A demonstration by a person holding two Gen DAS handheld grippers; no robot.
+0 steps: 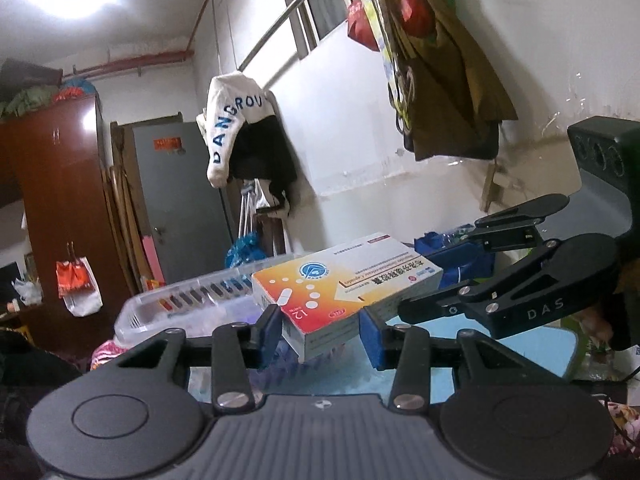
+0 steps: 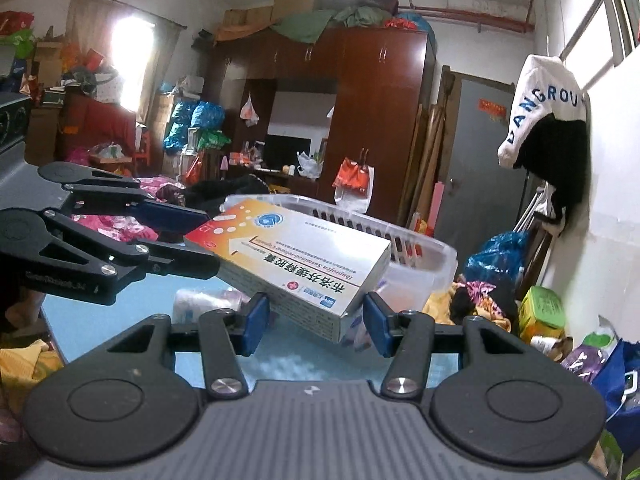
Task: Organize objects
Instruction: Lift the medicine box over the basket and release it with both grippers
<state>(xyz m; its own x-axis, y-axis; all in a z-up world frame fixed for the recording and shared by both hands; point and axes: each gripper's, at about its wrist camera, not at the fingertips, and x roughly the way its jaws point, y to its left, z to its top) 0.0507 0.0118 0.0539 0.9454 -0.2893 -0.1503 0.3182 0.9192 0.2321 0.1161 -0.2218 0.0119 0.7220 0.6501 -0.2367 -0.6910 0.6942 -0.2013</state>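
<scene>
step: I carry the medicine box (image 1: pixel 340 292) toward the clear basket (image 1: pixel 192 304) | left gripper (image 1: pixel 320 330) and right gripper (image 2: pixel 316 322) both clench it midair | tip: I keep it level, freeing one end first

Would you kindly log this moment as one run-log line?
medicine box: lifted, near clear basket | left tool: clamped on one end | right tool: straddling other end, grip unclear
</scene>
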